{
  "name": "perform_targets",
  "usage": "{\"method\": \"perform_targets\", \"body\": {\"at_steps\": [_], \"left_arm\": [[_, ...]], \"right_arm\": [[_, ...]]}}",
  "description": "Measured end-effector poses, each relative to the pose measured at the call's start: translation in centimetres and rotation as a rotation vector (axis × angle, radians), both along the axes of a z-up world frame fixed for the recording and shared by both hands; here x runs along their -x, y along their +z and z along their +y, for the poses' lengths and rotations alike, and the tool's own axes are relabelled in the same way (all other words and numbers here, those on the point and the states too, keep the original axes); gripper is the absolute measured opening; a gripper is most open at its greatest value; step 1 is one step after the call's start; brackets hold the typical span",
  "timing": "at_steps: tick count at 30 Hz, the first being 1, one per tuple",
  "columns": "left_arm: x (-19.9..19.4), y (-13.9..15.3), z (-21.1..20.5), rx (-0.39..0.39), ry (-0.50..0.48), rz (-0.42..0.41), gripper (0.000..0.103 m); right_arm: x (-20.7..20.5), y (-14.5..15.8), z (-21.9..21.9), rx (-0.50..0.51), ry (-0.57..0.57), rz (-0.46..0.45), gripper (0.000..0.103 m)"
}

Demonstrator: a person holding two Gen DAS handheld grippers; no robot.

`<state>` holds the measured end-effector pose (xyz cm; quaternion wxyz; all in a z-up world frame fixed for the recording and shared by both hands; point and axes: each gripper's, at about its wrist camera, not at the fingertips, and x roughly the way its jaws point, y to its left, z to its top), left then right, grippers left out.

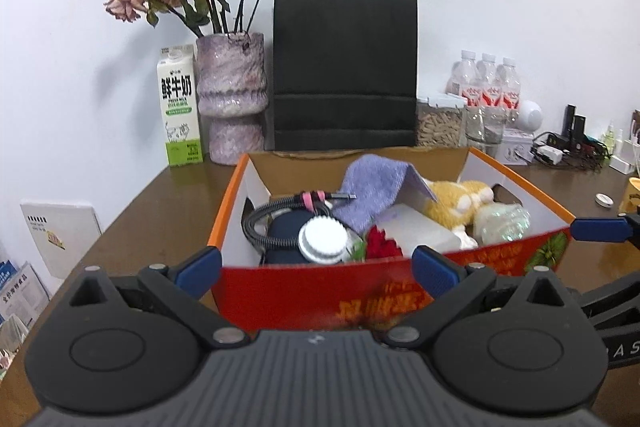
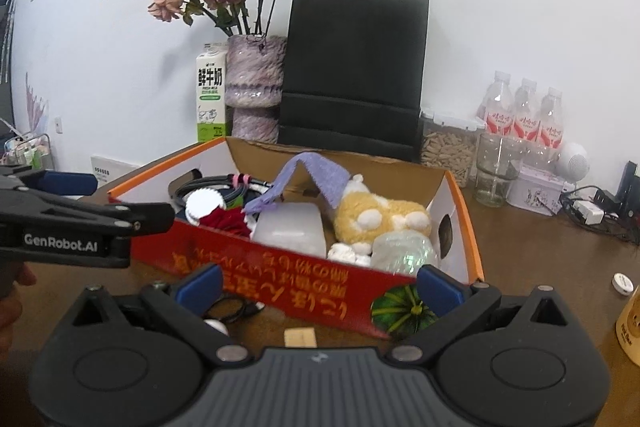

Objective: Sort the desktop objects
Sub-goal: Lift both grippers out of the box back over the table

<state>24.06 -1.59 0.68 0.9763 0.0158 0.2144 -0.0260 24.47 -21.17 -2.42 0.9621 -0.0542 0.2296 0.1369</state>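
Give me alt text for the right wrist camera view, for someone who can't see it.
The open right gripper faces a red and orange cardboard box on a brown table, filled with a yellow plush toy, purple cloth and other items. The left gripper reaches in from the left.

One open cardboard box (image 1: 500, 259) stands on the wooden table (image 1: 160, 195). Inside the box: one yellow plush toy (image 2: 380, 215), one purple cloth (image 1: 376, 191), one coiled black cable (image 1: 276, 211), one white ridged lid (image 1: 323, 238), one red flower (image 1: 382, 247), one translucent white block (image 2: 290, 227) and one iridescent wrapped item (image 2: 404, 251). Behind the box: one black paper bag (image 1: 345, 67), one purple vase (image 1: 232, 95) of dried roses, one milk carton (image 1: 180, 107), three water bottles (image 2: 524, 115), one glass jar (image 2: 494, 171) and one clear container of pellets (image 2: 448, 151). Two grippers are in view, a left gripper (image 1: 316, 269) and a right gripper (image 2: 318, 285).
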Motion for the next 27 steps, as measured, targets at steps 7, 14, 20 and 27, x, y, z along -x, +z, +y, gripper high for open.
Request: {"method": "perform_targets", "body": {"at_steps": [7,14,20,27], "left_arm": [[1.6,-1.8,-0.1,-0.020,-0.058,0.071,0.103],[1.9,-2.9,0.5,-0.001,-0.074,0.146,0.103],[1.5,-3.6,0.3,-0.014,-0.083,0.197,0.103],[1.3,-4.1,0.1,-0.030,-0.071,0.219,0.103]], "right_arm": [[1.2,-1.2,-0.6,-0.034,-0.002,0.048,0.103],[1.7,-2.7,-1.2,-0.039,-0.021,0.108,0.103],[1.4,-3.7,-0.9,-0.022,-0.013,0.150,0.103],[1.4,-4.0,-0.6,-0.012,-0.015,0.161,0.102]]}}
